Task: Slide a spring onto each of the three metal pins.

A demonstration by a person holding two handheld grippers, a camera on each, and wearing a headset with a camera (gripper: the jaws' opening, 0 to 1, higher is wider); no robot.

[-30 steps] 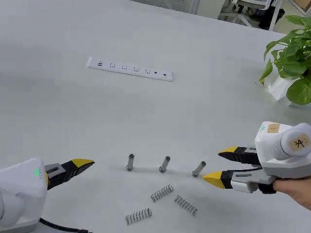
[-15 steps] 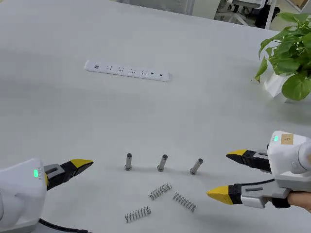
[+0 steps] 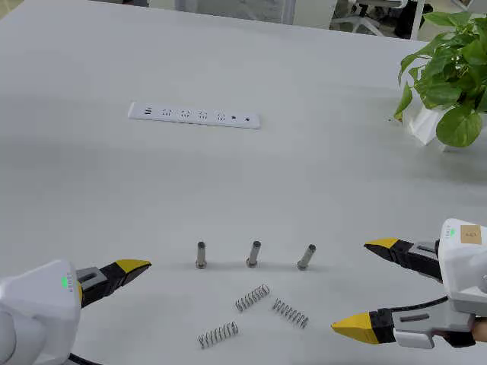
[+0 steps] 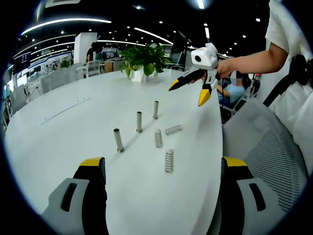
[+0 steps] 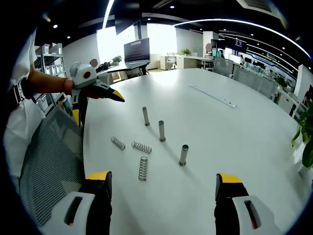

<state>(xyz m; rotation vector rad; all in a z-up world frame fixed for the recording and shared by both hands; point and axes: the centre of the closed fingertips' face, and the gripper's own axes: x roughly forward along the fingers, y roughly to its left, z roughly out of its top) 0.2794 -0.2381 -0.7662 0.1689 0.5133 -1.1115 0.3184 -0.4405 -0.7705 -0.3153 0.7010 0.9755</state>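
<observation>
Open-plan office. Large white rounded desk (image 3: 342, 175) carries long white power strip (image 3: 193, 116) and green leafy plant in white pot (image 3: 445, 68). Grey mesh office chair (image 5: 44, 156) alongside. Beyond: rows of white workstations (image 5: 193, 61), dark monitor screen (image 5: 136, 50), long ceiling strip lights (image 5: 230, 24).

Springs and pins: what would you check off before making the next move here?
1. Three metal pins standing upright and bare: ok.
2. Three springs lying loose on the table, apart from each other: ok.
3. Jaws of right gripper open and empty: ok.
4. Jaws of left gripper open and empty: ok.
5. A spring gripped, ready to slide on: not ok.
</observation>
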